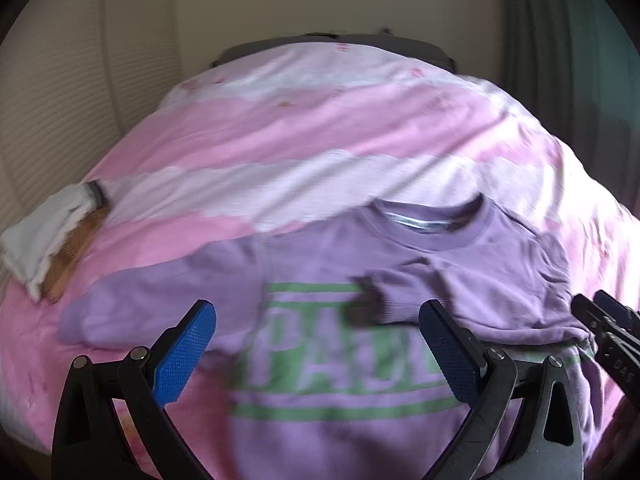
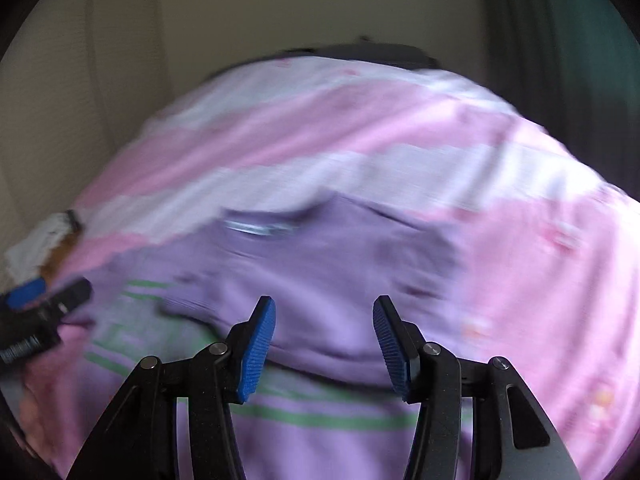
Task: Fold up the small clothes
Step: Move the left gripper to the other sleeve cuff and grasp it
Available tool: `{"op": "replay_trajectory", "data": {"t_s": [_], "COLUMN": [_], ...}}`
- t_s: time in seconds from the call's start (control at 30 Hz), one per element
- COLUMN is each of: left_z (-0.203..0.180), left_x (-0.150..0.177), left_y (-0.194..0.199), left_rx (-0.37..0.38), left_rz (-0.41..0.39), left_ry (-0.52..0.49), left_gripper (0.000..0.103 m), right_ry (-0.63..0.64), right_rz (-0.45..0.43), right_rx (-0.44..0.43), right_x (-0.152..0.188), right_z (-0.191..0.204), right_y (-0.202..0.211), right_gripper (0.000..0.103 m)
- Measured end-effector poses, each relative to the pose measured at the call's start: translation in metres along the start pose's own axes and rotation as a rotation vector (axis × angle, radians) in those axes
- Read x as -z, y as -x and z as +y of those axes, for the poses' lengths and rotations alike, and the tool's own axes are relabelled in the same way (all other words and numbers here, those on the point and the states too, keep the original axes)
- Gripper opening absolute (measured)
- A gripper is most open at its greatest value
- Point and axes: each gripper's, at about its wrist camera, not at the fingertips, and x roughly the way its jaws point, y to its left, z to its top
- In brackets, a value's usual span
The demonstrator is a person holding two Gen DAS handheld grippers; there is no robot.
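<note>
The purple T-shirt (image 1: pixel 460 268) is of soft matt knitted cloth, with a ribbed collar and a flat green print that looks a little smoother than the cloth around it. It lies on a pink and white bedcover (image 1: pixel 304 136), also matt cloth, soft and lightly wrinkled. The left gripper (image 1: pixel 316 344) has arms of black matt plastic, with small round metal pins that shine, and its blue pads (image 1: pixel 184 356) are of plastic or rubber with a fine rough grid pattern. The right gripper (image 2: pixel 324 344) is made the same way; its blue pads (image 2: pixel 258 356) show fine ridges. At the edge of the bed, a folded white cloth (image 1: pixel 44 232) looks matt and soft.
</note>
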Motion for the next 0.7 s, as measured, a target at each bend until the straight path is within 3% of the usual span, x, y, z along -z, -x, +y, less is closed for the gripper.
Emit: {"op": "replay_trajectory", "data": {"t_s": [0.1, 0.17, 0.23, 0.47, 0.57, 0.7], "left_z": [-0.025, -0.035, -0.041, -0.044, -0.042, -0.034], "left_x": [-0.003, -0.003, -0.003, 0.006, 0.012, 0.022], "left_y": [-0.014, -0.025, -0.036, -0.063, -0.071, -0.077], "left_rx": [0.012, 0.021, 0.014, 0.018, -0.073, -0.059], "left_rz": [0.007, 0.020, 0.026, 0.079, 0.104, 0.144], "left_ry": [-0.037, -0.048, -0.053, -0.066, -0.077, -0.056], "left_gripper": [0.097, 0.085, 0.074, 0.053, 0.050, 0.051], "right_ry": [-0.048, -0.047, -0.033, -0.053, -0.053, -0.041], "right_rz": [0.013, 0.016, 0.014, 0.034, 0.049, 0.069], "right_rx": [0.049, 0.073, 0.088, 0.071, 0.074, 0.091], "right_x": [0.009, 0.013, 0.016, 0.026, 0.028, 0.034], "right_z": [-0.039, -0.054, -0.062, -0.073, -0.069, -0.063], "right_y": [0.006, 0.007, 0.007, -0.005, -0.012, -0.015], "right_gripper": [0.052, 0.052, 0.052, 0.052, 0.052, 0.052]}}
